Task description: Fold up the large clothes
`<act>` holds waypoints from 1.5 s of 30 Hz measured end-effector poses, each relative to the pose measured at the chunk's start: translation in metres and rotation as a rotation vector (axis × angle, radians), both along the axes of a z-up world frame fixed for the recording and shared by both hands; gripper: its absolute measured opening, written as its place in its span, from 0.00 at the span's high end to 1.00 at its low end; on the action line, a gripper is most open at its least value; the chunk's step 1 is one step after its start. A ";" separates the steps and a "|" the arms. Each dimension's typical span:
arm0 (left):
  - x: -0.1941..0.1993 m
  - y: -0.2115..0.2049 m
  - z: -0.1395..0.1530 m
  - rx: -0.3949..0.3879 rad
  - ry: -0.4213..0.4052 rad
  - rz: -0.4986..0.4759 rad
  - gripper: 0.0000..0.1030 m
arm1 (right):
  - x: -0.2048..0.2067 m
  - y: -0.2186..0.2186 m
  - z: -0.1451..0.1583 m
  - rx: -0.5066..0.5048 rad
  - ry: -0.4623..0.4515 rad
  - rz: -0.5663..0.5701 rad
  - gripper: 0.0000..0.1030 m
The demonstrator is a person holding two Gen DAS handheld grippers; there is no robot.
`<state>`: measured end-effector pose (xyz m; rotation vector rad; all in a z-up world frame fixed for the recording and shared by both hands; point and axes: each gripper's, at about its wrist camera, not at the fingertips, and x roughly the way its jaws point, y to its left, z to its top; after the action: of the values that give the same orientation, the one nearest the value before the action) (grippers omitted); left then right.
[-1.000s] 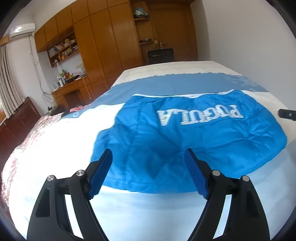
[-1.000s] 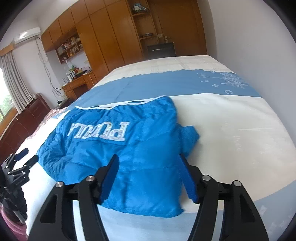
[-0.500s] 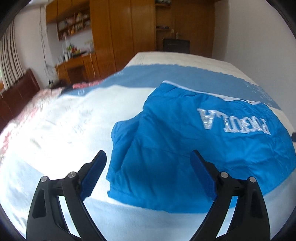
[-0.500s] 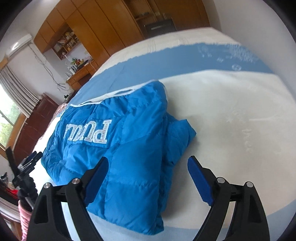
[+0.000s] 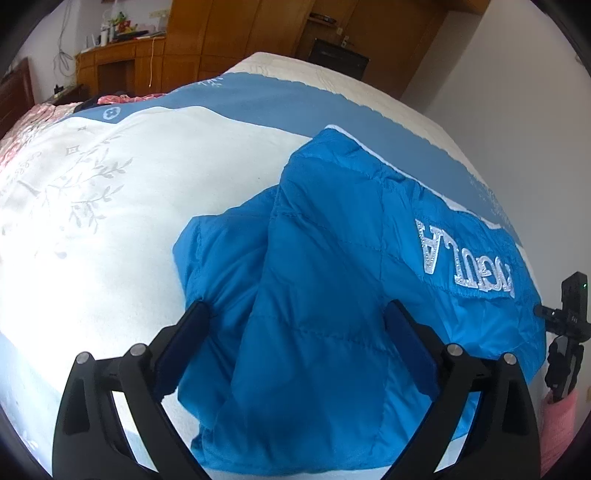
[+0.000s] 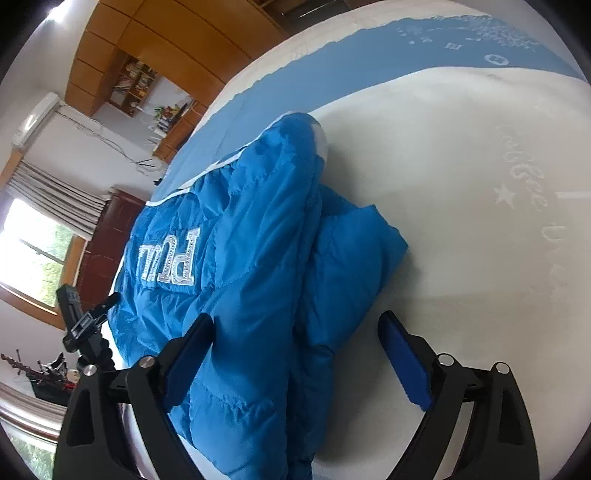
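Both tools, the left tool (image 5: 295,339) and right tool (image 6: 295,343), are opening wide over a blue padded jacket (image 5: 332,314) on the bed (image 5: 110,221), gripping nothing. Closing on only the slippery top layer is likely risking an uneven fold.

Two fisheye cameras, one on each hand-held gripper, look steeply down and forward along their fingers at a blue jacket (image 5: 332,295) lying on a bed (image 5: 110,221). The left view sits close over the jacket's left edge, facing the wooden wardrobe (image 5: 221,33); the right view, rolled sideways, hangs near its right edge. Both share the jacket's white lettering (image 6: 173,262) and the bed's blue band.
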<state>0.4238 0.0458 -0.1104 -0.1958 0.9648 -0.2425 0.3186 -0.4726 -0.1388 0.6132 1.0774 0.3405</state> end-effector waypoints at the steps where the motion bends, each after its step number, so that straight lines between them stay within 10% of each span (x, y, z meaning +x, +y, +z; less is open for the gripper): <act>1: 0.001 -0.001 -0.001 0.000 -0.001 -0.003 0.06 | 0.001 0.000 0.000 0.004 -0.001 0.003 0.11; 5: 0.009 -0.004 -0.006 -0.025 0.025 -0.023 0.03 | 0.004 0.005 -0.001 0.009 -0.015 0.032 0.11; 9: 0.010 -0.013 -0.008 -0.063 0.035 -0.056 0.05 | 0.009 0.011 -0.003 0.017 -0.014 0.047 0.33; 15: 0.004 -0.014 0.003 -0.052 0.014 -0.025 0.58 | 0.010 0.017 0.003 0.073 -0.024 0.065 0.73; 19: -0.008 -0.011 0.020 -0.094 -0.017 -0.005 0.79 | -0.003 0.024 0.027 0.060 -0.071 0.069 0.80; 32: -0.109 -0.026 0.082 -0.151 -0.101 -0.091 0.84 | -0.097 0.022 0.103 0.018 -0.159 0.109 0.82; 45: -0.182 -0.028 0.039 -0.035 -0.042 -0.053 0.78 | -0.149 0.016 0.064 -0.030 -0.073 0.072 0.80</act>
<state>0.2422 0.0177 -0.0710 -0.1965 0.9251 -0.3112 0.1693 -0.4563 -0.0744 0.5323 1.0342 0.4057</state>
